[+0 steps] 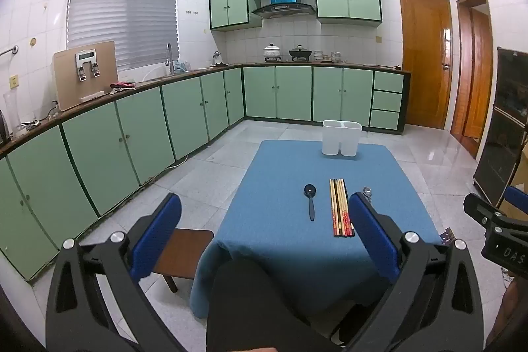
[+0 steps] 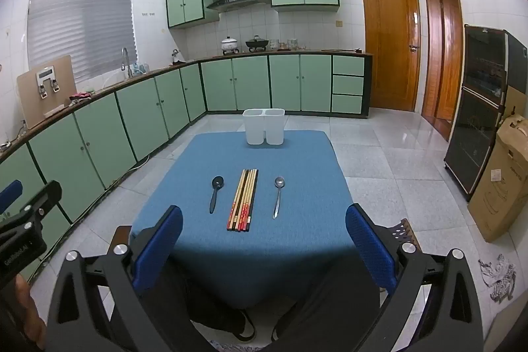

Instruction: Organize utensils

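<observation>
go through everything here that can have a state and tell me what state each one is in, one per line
Left tool: open, holding nothing.
Right tool: open, holding nothing.
Holder: upright; nothing shows above its rims.
Chopsticks: bundled flat on the cloth.
Black spoon: flat, bowl toward the holder.
Metal spoon: flat, bowl toward the holder.
Door: shut.
Blinds: down.

Home kitchen. Pale green base cabinets (image 2: 138, 117) with dark wooden countertop from 9 to 12 o'clock; black range hood (image 2: 237, 1) and white lidded pot (image 2: 229, 43) at 12; steel faucet (image 2: 125, 61) at 10; wooden doors (image 2: 391, 45) at 2.
</observation>
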Demonstrator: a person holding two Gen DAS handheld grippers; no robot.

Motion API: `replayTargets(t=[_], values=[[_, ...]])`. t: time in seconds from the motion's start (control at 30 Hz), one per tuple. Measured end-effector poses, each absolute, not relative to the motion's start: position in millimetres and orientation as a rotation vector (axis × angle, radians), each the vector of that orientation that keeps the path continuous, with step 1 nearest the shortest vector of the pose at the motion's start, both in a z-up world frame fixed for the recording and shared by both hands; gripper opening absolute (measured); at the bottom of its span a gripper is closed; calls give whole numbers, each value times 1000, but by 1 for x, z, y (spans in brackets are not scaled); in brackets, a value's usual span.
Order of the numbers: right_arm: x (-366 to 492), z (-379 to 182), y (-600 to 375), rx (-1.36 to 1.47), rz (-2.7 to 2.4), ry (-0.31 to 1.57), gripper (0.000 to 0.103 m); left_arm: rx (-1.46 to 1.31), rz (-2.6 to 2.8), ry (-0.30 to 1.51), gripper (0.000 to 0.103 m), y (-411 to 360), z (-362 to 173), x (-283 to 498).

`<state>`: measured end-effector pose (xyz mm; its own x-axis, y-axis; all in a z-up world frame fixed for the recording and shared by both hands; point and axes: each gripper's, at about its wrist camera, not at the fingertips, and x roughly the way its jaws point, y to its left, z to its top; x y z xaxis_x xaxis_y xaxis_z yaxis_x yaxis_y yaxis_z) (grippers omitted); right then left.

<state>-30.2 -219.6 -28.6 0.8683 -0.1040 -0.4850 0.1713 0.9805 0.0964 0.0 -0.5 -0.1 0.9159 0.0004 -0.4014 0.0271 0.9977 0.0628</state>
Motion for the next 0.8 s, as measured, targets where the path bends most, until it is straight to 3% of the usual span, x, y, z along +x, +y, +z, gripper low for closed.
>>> replayTargets(t=[0.8], values=[[-34, -23, -210, 122, -154, 489, 97, 57, -14, 406, 98, -5, 4, -4]])
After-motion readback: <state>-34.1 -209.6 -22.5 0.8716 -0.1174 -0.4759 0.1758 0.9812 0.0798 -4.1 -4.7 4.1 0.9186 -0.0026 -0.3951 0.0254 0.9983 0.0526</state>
